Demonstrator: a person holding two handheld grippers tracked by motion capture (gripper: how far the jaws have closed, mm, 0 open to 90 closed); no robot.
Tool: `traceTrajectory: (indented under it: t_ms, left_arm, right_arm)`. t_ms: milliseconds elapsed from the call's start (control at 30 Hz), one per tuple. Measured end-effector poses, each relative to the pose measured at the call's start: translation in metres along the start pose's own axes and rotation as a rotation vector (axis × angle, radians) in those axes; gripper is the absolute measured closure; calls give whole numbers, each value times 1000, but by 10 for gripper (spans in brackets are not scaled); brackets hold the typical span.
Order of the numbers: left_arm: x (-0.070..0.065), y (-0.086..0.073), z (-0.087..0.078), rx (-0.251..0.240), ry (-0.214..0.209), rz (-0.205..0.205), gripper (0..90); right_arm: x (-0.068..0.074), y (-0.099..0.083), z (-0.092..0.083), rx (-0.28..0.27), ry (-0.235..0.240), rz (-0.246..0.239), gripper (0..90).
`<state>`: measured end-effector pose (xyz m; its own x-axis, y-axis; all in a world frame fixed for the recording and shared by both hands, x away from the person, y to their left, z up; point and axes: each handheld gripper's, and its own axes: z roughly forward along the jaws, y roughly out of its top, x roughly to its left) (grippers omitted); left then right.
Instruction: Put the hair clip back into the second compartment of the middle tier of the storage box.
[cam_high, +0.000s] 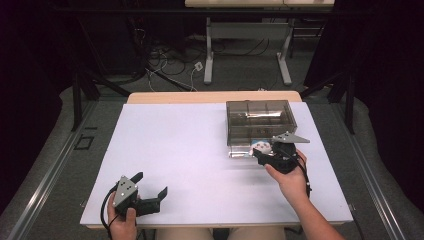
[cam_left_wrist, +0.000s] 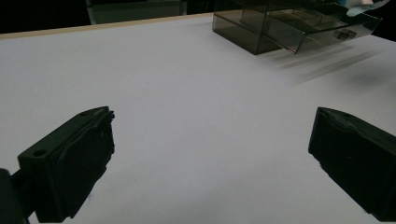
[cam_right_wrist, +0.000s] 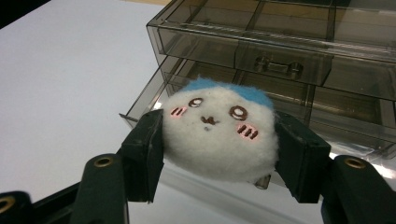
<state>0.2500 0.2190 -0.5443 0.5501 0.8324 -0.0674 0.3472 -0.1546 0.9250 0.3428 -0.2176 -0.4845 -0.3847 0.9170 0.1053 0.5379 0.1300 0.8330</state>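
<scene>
The right gripper (cam_right_wrist: 217, 154) clamps a white plush toy (cam_right_wrist: 219, 133) at the front lip of the pulled-out bottom drawer (cam_right_wrist: 327, 121) of the clear box (cam_high: 260, 120), at 2 o'clock on the table (cam_high: 175, 150), probably for dropping in. The left gripper (cam_high: 150, 187) waits at 7 o'clock, jaws spread and empty.

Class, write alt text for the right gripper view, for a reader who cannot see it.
The right gripper holds a round white plush toy with a blue top and a drawn face between its two black fingers. Behind it, a smoky clear drawer box stands on a white table with its lower drawer pulled open.
</scene>
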Motion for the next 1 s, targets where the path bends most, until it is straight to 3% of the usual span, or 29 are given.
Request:
traceTrajectory:
  t_ms: [1000]
  left_arm:
    - [0,0,0,0,0,-1,2]
  right_arm:
    - [-9,7,21,8,-31,-2,386]
